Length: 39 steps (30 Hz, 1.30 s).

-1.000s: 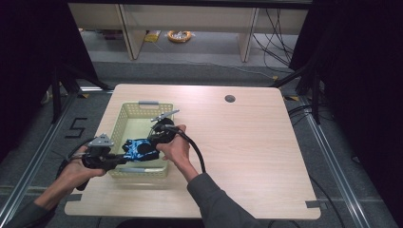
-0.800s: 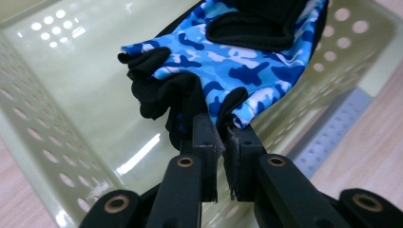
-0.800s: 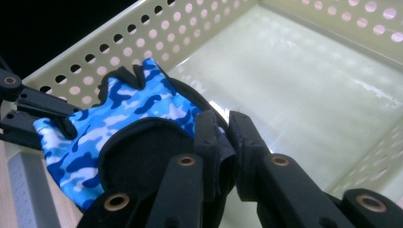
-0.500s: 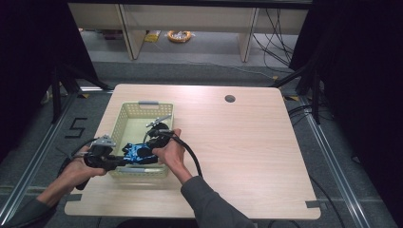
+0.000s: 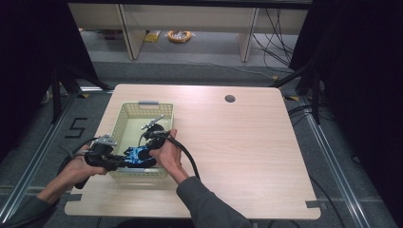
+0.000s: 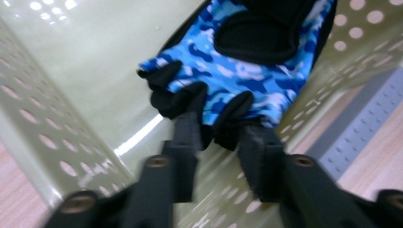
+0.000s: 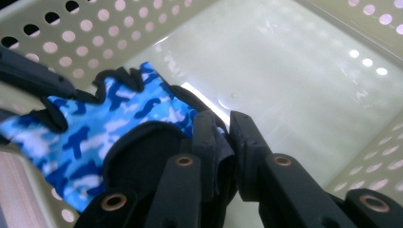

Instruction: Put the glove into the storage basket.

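Hands have come nearer the person over the last second: a second ago the glove [image 5: 138, 156] was held over the middle of the basket [image 5: 127, 114], and now it hangs over the basket's near end, low between the walls. Both forearms sit closer to the table's [image 5: 247, 156] near edge than before.

The basket is a pale green plastic one with rows of round holes in its sides and a grey handle on the far rim. Its floor looks bare and shiny in both gripper views, with the glove held just above it; whether the fabric touches the floor cannot be told.

The glove is fingerless, blue camouflage with black trim and a black pad. The left gripper [image 6: 219, 127] has its jaws closed on the black finger-end edge, pinching the fabric. The right gripper [image 7: 222, 137] has its jaws pressed together on the black edge at the opposite end, a fold of cloth caught between them. The glove is stretched between the two.

A white number 5 [image 5: 76, 127] is marked on the floor to the left of the table. No writing can be read on the glove or basket.
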{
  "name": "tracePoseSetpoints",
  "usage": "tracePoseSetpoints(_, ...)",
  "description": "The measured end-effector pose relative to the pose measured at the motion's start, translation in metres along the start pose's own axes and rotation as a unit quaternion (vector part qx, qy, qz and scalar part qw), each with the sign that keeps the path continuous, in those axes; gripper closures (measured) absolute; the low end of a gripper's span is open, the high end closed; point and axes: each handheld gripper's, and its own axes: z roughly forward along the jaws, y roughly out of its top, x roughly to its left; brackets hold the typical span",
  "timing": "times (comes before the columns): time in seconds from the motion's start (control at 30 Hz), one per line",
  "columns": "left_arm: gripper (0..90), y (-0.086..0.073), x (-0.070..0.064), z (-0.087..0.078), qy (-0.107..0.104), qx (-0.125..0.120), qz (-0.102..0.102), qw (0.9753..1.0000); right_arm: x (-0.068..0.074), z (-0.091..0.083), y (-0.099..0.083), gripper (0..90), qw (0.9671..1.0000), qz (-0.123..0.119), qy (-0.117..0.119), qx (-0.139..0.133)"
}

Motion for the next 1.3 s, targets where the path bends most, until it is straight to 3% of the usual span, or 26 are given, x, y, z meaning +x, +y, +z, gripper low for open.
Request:
tracePoseSetpoints(0.1, 61.0, 0.001, 0.0, -0.002, 0.006, 0.003, 0.004, 1.0, 0.002, 0.003, 0.0, 81.3, 1.0, -0.003, -0.005, 0.005)
tracePoseSetpoints(0.17, 55.1, 0.002, 0.0, -0.002, 0.013, -0.014, -0.007, 0.9998, 0.002, 0.004, 0.0, 81.1, 0.9999, -0.004, -0.007, 0.006)
tracePoseSetpoints(0.23, 52.5, 0.004, 0.001, -0.006, 0.01, -0.009, 0.002, 0.9999, 0.003, 0.005, 0.001, 80.7, 0.9999, -0.003, -0.011, 0.01)
tracePoseSetpoints(0.33, 48.2, 0.007, 0.001, -0.011, 0.014, -0.018, -0.015, 0.9996, 0.004, 0.005, 0.001, 80.6, 0.9998, 0.002, -0.013, 0.014)
tracePoseSetpoints(0.37, 47.7, 0.007, 0.003, -0.014, 0.015, -0.019, -0.01, 0.9997, 0.004, 0.005, 0.001, 80.5, 0.9998, 0.003, -0.014, 0.014)
tracePoseSetpoints(0.53, 42.3, 0.012, 0.001, -0.025, 0.02, -0.044, -0.027, 0.9985, 0.005, 0.006, 0.001, 79.0, 0.9997, -0.003, -0.019, 0.015)
tracePoseSetpoints(0.7, 41.6, 0.015, -0.006, -0.031, 0.019, -0.067, -0.027, 0.9972, 0.005, 0.005, 0.002, 73.8, 0.9997, 0.002, -0.02, 0.01)
tracePoseSetpoints(0.77, 41.0, 0.016, -0.01, -0.032, 0.018, -0.071, -0.029, 0.9969, 0.005, 0.004, 0.002, 66.6, 0.9996, 0.01, -0.024, 0.009)
tracePoseSetpoints(0.83, 40.0, 0.016, -0.013, -0.033, 0.016, -0.072, -0.026, 0.9969, 0.004, 0.003, 0.004, 62.6, 0.9996, 0.002, -0.029, 0.0)
tracePoseSetpoints(0.93, 39.4, 0.017, -0.018, -0.033, 0.018, -0.075, -0.021, 0.9968, 0.003, -0.002, 0.006, 61.2, 0.9994, 0.006, -0.034, -0.005)
tracePoseSetpoints(1.1, 37.6, 0.017, -0.024, -0.032, 0.01, -0.085, -0.021, 0.9961, -0.003, -0.017, 0.006, 58.6, 0.9992, 0.017, -0.022, -0.028)
tracePoseSetpoints(1.3, 31.7, 0.02, -0.039, -0.032, 0.001, -0.12, -0.033, 0.9922, -0.01, -0.046, -0.002, 54.6, 0.9977, 0.008, -0.004, -0.067)
